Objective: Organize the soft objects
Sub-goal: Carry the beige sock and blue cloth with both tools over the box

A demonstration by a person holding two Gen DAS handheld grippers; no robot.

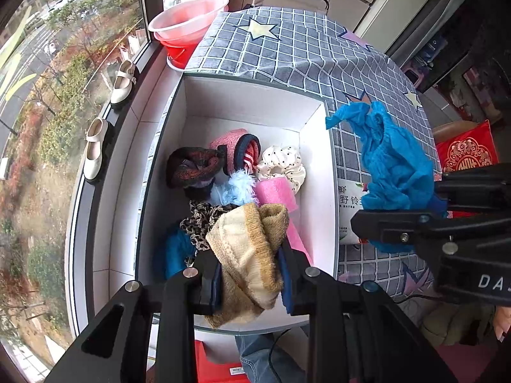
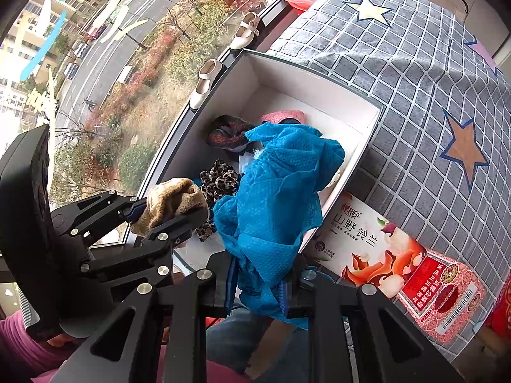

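left gripper (image 1: pixel 249 274) clamped on the beige knitted sock (image 1: pixel 249 249), right gripper (image 2: pixel 255 284) on the crumpled blue non-woven cloth (image 2: pixel 281 191) — lower both well inside the white open box (image 1: pixel 252 102) before letting go.

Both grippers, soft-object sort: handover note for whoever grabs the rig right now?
Left gripper: shut on beige knit sock, over the white box.
Right gripper: shut on blue non-woven cloth, above the box's right edge.
Done: scrunchies, pink foam roll and other soft bits already lie in the box.
Left: likely drop both held items in. Tissue pack sits outside, beside the box.
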